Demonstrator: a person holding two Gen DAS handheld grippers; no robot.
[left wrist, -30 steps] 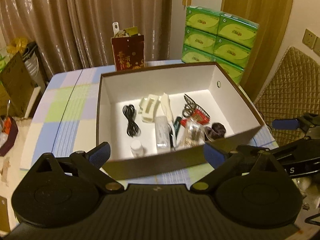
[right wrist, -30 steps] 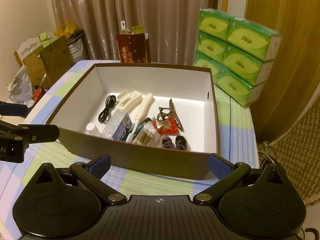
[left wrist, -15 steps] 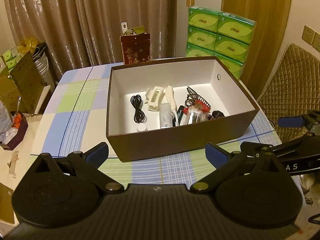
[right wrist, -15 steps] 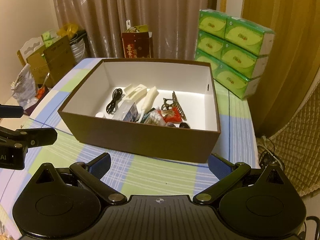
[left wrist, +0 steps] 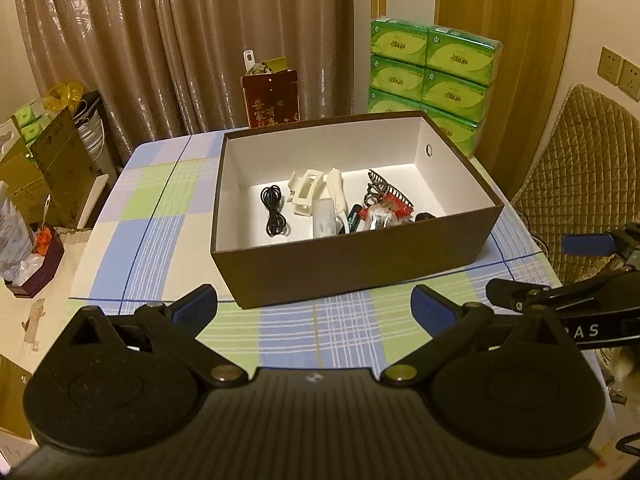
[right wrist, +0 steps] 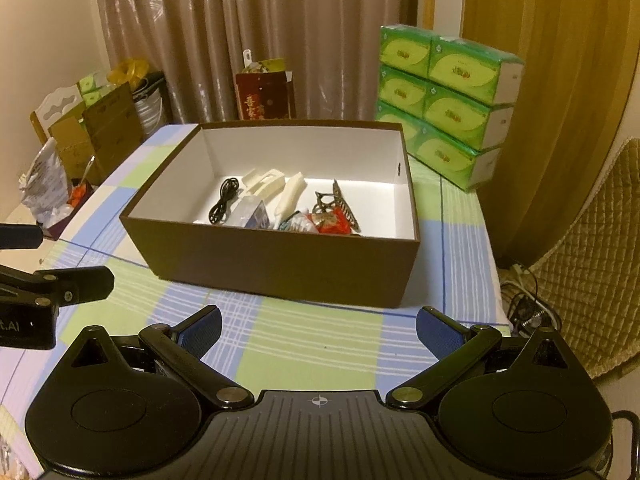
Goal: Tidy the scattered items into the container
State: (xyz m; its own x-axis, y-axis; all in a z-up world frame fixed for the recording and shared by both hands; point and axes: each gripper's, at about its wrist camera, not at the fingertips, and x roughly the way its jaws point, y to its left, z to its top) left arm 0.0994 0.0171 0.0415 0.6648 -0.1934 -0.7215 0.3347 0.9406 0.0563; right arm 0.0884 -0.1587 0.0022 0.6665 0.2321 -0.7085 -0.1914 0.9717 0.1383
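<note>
Box [left wrist: 352,264] mid-table [left wrist: 152,240], cable [left wrist: 273,216] and clips [left wrist: 306,192] inside; tissue packs [left wrist: 434,76] behind-right.

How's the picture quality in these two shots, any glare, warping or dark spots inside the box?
Left wrist view: warm dim light, fisheye bending the curtain and table edges, black corners; the box floor glows bright at the back. Right wrist view: same warm cast, the near wall shades the clutter; sheen on the tissue packs.

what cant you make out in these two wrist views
- Near floor of the brown box: hidden by its front wall in both views.
- Dark item at the box's right: mostly hidden behind that wall, left view.
- Clear packet: print too small, right view.
- Left hand-held gripper in the right view: cut off by the frame edge.
</note>
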